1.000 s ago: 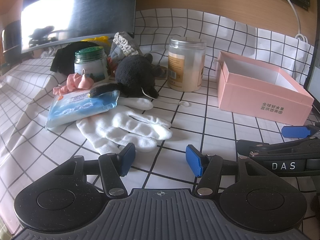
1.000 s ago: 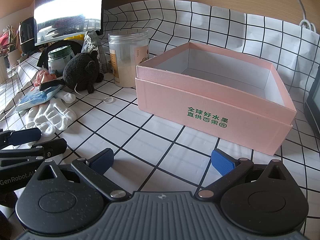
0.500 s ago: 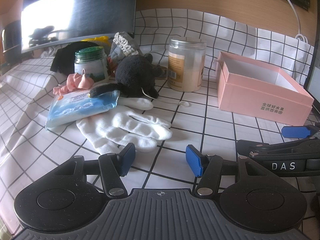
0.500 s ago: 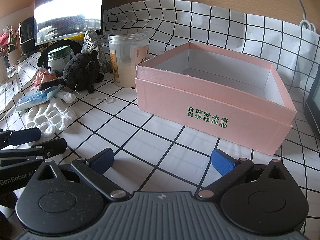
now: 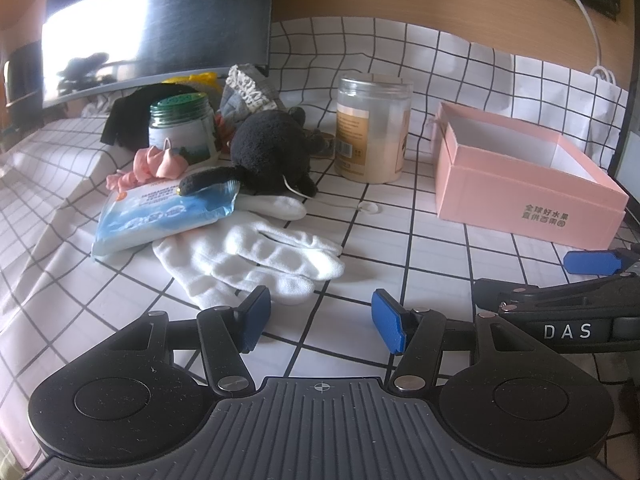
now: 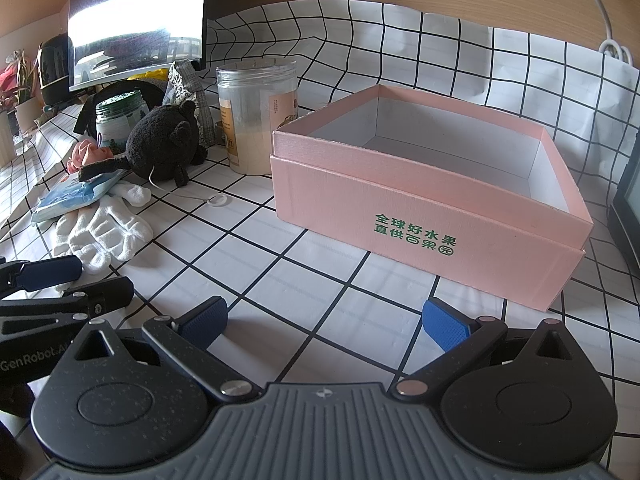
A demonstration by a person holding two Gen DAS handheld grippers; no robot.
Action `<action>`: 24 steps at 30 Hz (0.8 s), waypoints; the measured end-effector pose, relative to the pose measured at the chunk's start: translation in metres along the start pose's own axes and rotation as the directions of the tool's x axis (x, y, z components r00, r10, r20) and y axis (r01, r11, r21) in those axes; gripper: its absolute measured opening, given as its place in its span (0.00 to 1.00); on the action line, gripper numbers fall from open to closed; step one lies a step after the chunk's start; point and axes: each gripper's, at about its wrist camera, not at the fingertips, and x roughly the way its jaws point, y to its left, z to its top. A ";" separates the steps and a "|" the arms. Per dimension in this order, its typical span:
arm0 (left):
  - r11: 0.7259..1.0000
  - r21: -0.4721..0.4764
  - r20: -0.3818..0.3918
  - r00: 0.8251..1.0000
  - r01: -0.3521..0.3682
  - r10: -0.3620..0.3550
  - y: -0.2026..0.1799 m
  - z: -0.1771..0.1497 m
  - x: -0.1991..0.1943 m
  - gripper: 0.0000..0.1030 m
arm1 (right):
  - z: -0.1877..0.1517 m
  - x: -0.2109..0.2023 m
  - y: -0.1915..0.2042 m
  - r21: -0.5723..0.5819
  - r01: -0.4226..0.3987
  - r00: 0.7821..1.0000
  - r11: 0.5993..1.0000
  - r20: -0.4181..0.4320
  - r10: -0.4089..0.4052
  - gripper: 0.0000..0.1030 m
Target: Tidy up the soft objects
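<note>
White cotton glove [image 5: 248,256] lying flat on desk [image 5: 420,256], just ahead of left gripper [image 5: 320,314], jaws wide, empty. Light, floppy, pinch cuff or bunched palm. Right gripper [image 6: 324,320] also spread, empty, pink box [image 6: 420,216] just ahead.

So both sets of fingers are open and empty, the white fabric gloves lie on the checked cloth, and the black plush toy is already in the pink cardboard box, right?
Not quite: the black plush toy is not in the pink cardboard box. It sits on the checked cloth beside the clear plastic jar; the right wrist view shows the box empty. The rest holds: both the left gripper and right gripper are open and empty, and the white fabric gloves lie on the cloth.
</note>
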 end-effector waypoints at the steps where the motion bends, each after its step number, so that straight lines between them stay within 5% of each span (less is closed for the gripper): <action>1: 1.000 0.001 0.000 1.000 -0.001 0.001 0.000 0.000 0.000 0.60 | 0.000 0.000 0.000 0.000 0.000 1.000 1.000 0.000 0.000 1.00; 17: 1.000 0.003 0.000 1.000 -0.002 0.002 0.000 -0.001 0.001 0.60 | -0.001 0.000 -0.001 0.001 -0.001 1.000 1.000 0.000 0.001 1.00; 24: 0.998 -0.034 0.008 0.998 0.060 -0.060 0.015 -0.001 -0.003 0.54 | 0.004 0.002 -0.003 -0.013 -0.018 0.999 1.000 -0.047 0.017 1.00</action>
